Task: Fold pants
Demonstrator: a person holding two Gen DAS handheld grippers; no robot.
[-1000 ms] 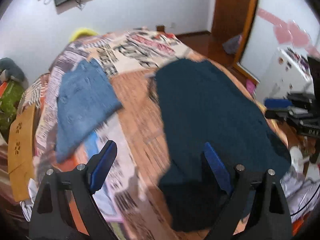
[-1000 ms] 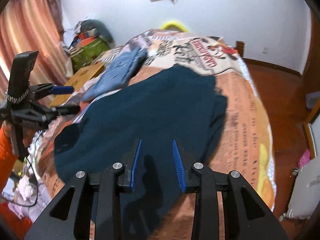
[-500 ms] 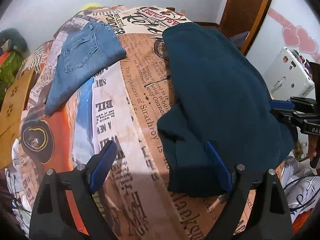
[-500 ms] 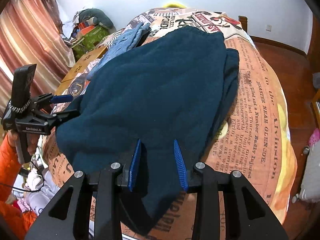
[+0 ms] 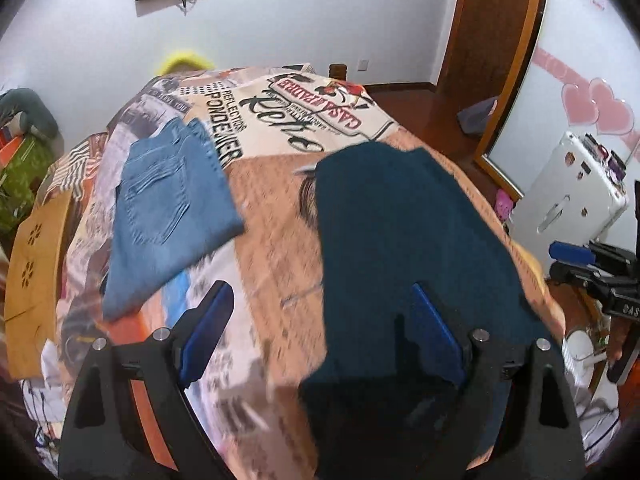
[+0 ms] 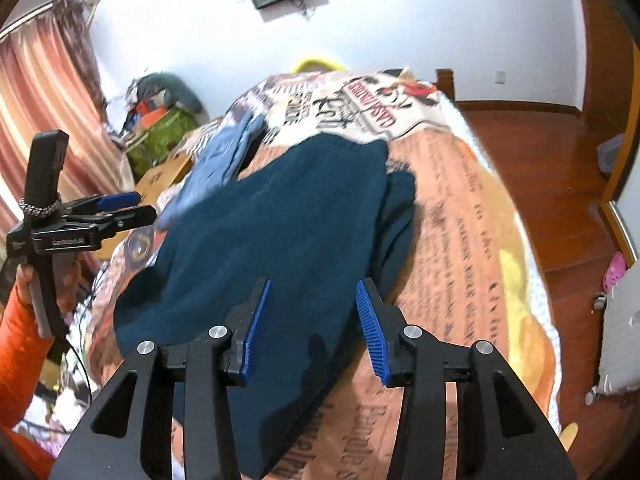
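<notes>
Dark teal pants point(image 6: 280, 216) seemingly below parted right gripper point(image 6: 310, 326)

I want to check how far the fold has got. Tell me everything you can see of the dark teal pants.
The dark teal pants look like thick, fuzzy fleece. They lie flat on the printed bedspread, folded lengthwise, one layer on the other, the lower edge showing along one side. The near end hangs over the bed's edge. The folded jeans lie beside them, apart in the left view. Neither the left gripper nor the right gripper grips them; both stand open above.

Fuzzy matt cloth pants point(image 6: 280, 232)
</notes>
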